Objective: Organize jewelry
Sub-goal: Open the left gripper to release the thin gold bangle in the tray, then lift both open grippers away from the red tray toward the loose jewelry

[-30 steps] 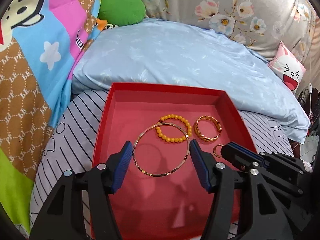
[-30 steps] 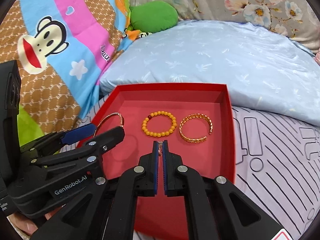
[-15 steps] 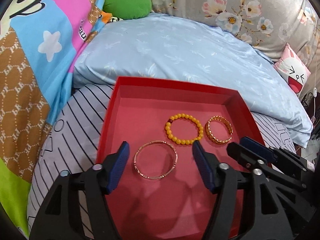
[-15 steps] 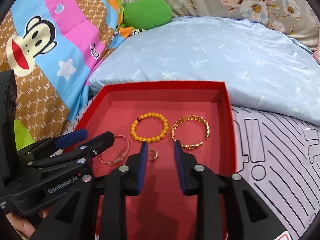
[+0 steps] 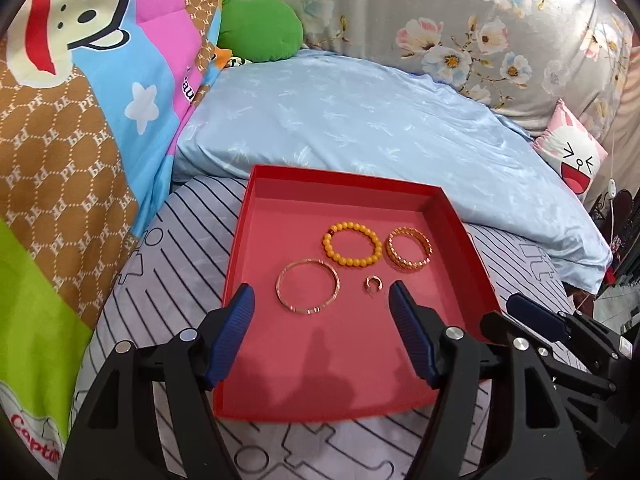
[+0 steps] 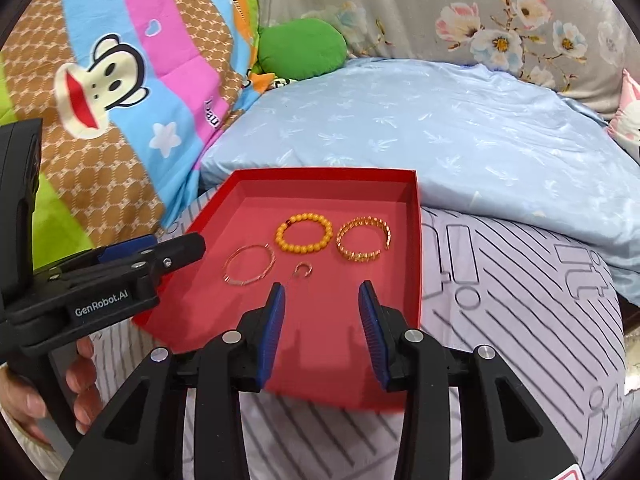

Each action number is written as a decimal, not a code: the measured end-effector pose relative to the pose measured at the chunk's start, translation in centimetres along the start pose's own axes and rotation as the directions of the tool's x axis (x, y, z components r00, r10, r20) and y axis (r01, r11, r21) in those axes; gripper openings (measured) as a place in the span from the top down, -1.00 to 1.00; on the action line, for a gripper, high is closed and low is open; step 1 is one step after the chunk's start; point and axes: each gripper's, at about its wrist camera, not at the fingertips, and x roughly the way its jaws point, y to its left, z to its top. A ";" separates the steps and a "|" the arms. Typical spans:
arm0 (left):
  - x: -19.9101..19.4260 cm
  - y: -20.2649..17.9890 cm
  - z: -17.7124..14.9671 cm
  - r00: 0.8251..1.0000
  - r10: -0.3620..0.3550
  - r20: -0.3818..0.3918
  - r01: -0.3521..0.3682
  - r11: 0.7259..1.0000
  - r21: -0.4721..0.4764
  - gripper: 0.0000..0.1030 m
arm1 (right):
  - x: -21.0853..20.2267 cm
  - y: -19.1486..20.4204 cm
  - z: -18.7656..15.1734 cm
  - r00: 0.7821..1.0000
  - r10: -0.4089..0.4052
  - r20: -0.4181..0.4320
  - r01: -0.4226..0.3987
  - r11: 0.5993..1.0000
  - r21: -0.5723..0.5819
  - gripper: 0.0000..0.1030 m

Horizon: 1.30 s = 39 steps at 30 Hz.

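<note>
Four jewelry pieces in red tray [image 5: 460, 240] (both grippers' fingers apart)

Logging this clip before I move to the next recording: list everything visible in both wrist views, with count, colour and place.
shallow red cardboard tray: one, red, on the striped bedding
thin rose-gold bangle: one, rose gold, tray floor, left
orange beaded bracelet: one, orange with one dark bead, tray middle, farther back
chunky gold open cuff: one, gold, tray right
small rose-gold open ring: one, rose gold, nearer than the beads
grey striped bedding: one, grey with black lines, under the tray
light blue pillow: one, pale blue, behind the tray
cartoon monkey quilt: one, multicoloured, left
green plush cushion: one, green, back
floral grey pillow: one, back right
pink rabbit cushion: one, far right
left gripper: open, empty
right gripper: open, empty
</note>
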 end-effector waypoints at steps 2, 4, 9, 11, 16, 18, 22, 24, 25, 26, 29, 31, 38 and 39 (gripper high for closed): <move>-0.8 -0.3 -0.6 1.000 -0.003 0.002 0.003 1.000 0.006 -0.28 | -0.8 0.3 -0.7 1.000 -0.001 -0.001 0.001 1.000 -0.005 0.27; -1.8 -0.6 -1.4 1.000 -0.007 0.003 0.007 1.000 0.010 -0.28 | -1.7 0.5 -1.6 1.000 0.001 -0.001 -0.001 1.000 -0.005 0.27; -3.8 -0.9 -3.1 1.000 -0.015 -0.004 0.015 1.000 0.008 -0.28 | -3.7 1.0 -3.8 1.000 0.008 -0.011 -0.008 1.000 0.001 0.27; -4.5 -1.0 -4.0 1.000 -0.014 -0.005 0.014 1.000 0.011 -0.28 | -4.4 1.0 -4.9 1.000 0.004 -0.015 -0.004 1.000 0.004 0.27; -5.9 -0.7 -7.0 0.999 -0.011 -0.030 0.011 1.000 0.003 -0.28 | -6.0 0.6 -7.6 0.999 -0.005 -0.033 0.006 1.000 0.019 0.27; -6.2 -0.5 -8.4 0.999 -0.008 -0.048 0.008 1.000 -0.002 -0.28 | -6.6 0.4 -8.6 0.999 -0.005 -0.044 0.006 1.000 0.031 0.27; -6.6 0.2 -10.9 0.997 -0.006 -0.083 0.003 1.000 -0.028 -0.28 | -7.4 0.2 -10.9 0.998 -0.017 -0.064 0.020 0.999 0.037 0.27; -6.8 0.5 -12.2 0.995 0.001 -0.099 -0.004 0.999 -0.037 -0.28 | -7.7 0.1 -12.2 0.997 -0.026 -0.077 0.029 0.999 0.038 0.27; -6.9 0.6 -12.9 0.994 0.004 -0.106 -0.008 0.999 -0.038 -0.28 | -7.8 0.1 -12.7 0.996 -0.029 -0.083 0.032 0.999 0.036 0.27; -7.0 0.7 -13.7 0.993 0.012 -0.115 -0.016 0.999 -0.037 -0.28 | -8.0 0.1 -13.3 0.996 -0.033 -0.088 0.036 0.999 0.034 0.27; -7.3 0.9 -15.3 0.991 0.026 -0.134 -0.031 0.999 -0.036 -0.28 | -8.3 -0.2 -15.2 0.993 -0.031 -0.116 0.037 0.998 0.052 0.27; -7.5 1.1 -16.1 0.990 0.030 -0.140 -0.036 0.998 -0.042 -0.28 | -8.5 -0.3 -16.0 0.991 -0.030 -0.128 0.039 0.997 0.063 0.27; -8.2 1.6 -18.7 0.987 0.021 -0.160 -0.031 0.998 -0.063 -0.28 | -9.0 -0.7 -18.3 0.987 -0.022 -0.156 0.038 0.994 0.100 0.27; -8.3 1.6 -19.1 0.986 0.018 -0.164 -0.029 0.998 -0.062 -0.28 | -9.1 -0.7 -18.7 0.987 -0.024 -0.161 0.041 0.994 0.100 0.27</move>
